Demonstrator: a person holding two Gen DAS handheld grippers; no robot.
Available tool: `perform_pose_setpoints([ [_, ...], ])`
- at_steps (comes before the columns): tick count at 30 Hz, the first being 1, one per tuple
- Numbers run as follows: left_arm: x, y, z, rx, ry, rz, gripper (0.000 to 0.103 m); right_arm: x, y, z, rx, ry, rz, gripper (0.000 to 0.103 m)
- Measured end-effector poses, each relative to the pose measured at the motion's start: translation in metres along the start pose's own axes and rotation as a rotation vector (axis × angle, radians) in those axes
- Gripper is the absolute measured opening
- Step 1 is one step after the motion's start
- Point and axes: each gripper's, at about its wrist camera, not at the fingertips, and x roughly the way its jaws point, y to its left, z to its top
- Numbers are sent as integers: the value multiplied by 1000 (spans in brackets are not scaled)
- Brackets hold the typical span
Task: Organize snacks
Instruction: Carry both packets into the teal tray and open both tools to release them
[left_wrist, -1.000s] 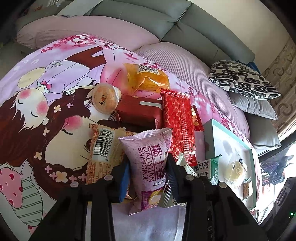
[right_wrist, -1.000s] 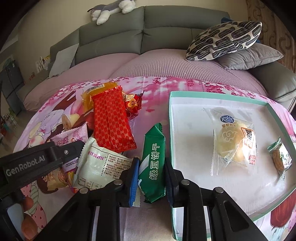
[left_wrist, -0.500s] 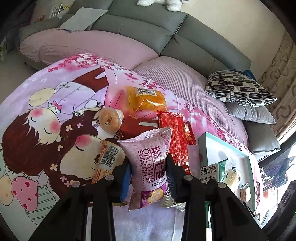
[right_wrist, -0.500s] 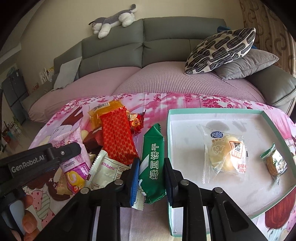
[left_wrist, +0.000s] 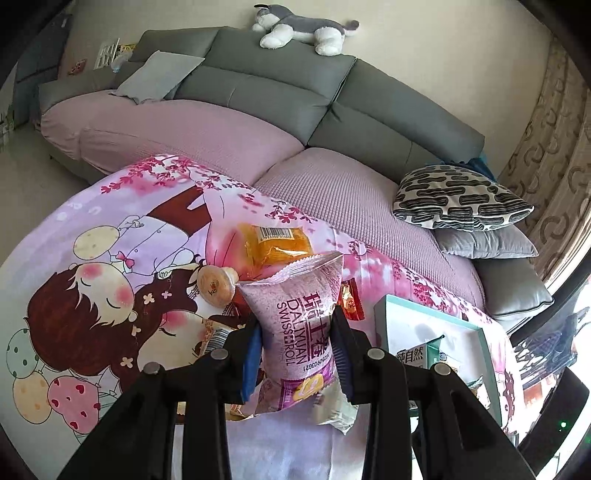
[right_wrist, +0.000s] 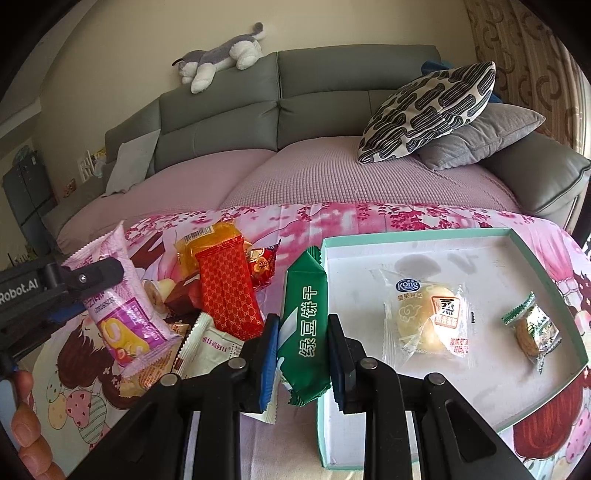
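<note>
You have two snacks in the tray to the right of your right hand-held gripper, which pinches the green biscuit pack, your left hand-held gripper pinches the purple Swiss roll pack, and a heap between them waits.

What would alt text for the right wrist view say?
The right gripper grips a green biscuit packet beside a teal-rimmed tray holding two wrapped snacks; more snacks lie left on a cartoon-print cloth.
</note>
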Motion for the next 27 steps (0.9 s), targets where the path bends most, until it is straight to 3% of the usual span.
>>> perform_pose_setpoints([
  [5, -5, -6, 2, 14, -21, 2, 36, -4, -14, 2, 31, -9, -14, 26],
  [12, 8, -29, -4, 64, 15, -24, 36, -8, -34, 6, 64, -30, -34, 26],
  [20, 36, -83, -4, 165, 67, -126, 36, -18, -93, 12, 178, -99, -142, 26],
  [27, 71, -116, -2, 214, 112, -146, 36, -13, -122, 11, 211, -98, -209, 26],
])
